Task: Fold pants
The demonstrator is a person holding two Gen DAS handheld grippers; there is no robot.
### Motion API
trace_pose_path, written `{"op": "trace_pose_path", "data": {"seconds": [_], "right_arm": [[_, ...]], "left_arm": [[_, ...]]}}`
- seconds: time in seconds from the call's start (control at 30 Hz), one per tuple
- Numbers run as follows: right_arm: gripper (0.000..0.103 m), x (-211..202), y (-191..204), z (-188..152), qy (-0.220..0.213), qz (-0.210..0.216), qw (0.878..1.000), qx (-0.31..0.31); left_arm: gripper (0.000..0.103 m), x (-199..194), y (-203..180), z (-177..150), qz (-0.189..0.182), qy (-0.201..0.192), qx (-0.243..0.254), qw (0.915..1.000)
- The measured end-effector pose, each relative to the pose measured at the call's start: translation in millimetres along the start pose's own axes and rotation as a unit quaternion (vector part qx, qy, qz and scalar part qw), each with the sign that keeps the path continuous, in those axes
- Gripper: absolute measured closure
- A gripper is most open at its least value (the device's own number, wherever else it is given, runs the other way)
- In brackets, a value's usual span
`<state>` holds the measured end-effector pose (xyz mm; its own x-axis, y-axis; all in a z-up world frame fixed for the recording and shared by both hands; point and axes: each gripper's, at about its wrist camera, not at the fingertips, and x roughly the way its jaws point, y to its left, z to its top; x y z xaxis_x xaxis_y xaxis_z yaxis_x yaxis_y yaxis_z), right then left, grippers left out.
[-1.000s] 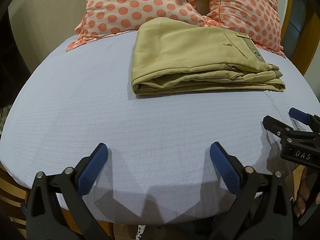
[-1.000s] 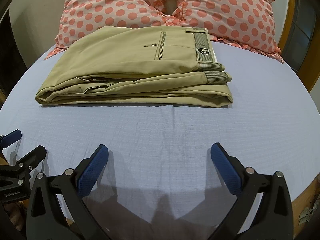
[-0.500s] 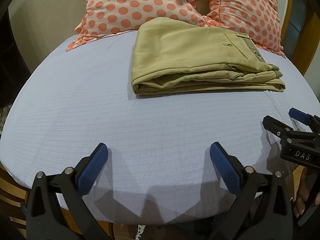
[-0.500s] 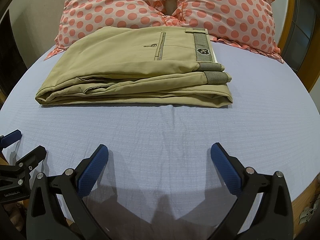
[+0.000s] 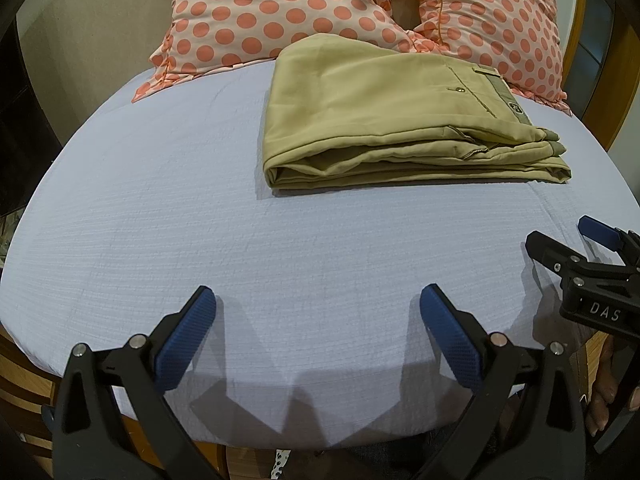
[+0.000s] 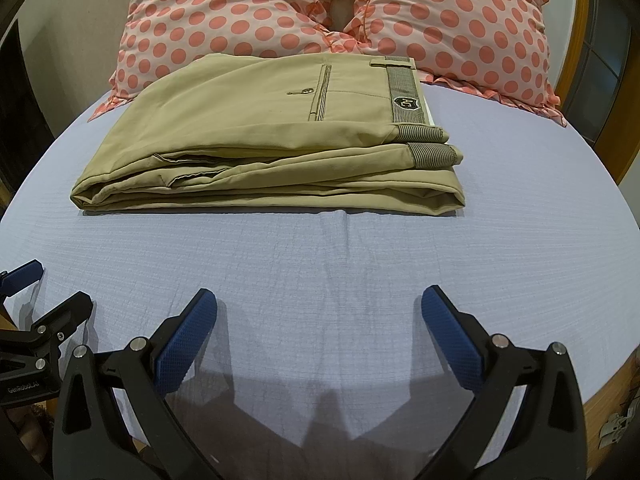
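Khaki pants [image 5: 384,120] lie folded in a flat stack on the light blue bed sheet [image 5: 200,220], far side, touching the pillows. They also show in the right wrist view [image 6: 280,136], waistband to the right. My left gripper [image 5: 318,308] is open and empty, low over the sheet's near edge, well short of the pants. My right gripper [image 6: 320,308] is open and empty, also near the front edge. The right gripper shows at the right edge of the left wrist view [image 5: 576,248], and the left gripper at the left edge of the right wrist view [image 6: 44,292].
Two pink pillows with coral dots [image 5: 280,12] [image 6: 460,20] lean at the head of the bed behind the pants. A wooden bed frame [image 5: 624,92] runs along the right side. A wide strip of bare sheet [image 6: 400,260] lies between the grippers and the pants.
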<state>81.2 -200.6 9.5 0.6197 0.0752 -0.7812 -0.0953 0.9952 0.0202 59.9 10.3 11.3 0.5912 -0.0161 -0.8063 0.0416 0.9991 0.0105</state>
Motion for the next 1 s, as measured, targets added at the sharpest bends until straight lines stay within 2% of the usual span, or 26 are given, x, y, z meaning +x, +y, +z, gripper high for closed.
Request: {"op": "trace_pose_path", "data": {"seconds": [0.53, 1.0], "right_arm": [[0.001, -0.2, -0.4, 0.1, -0.001, 0.0, 1.0, 0.0], [0.001, 0.3, 0.8, 1.6, -0.005, -0.003, 1.0, 0.003]], "left_arm": [[0.002, 0.3, 0.3, 0.5, 0.0, 0.002, 0.0, 1.0], [0.002, 3.7, 3.5, 3.6, -0.002, 0.027, 0.001, 0.9996]]}}
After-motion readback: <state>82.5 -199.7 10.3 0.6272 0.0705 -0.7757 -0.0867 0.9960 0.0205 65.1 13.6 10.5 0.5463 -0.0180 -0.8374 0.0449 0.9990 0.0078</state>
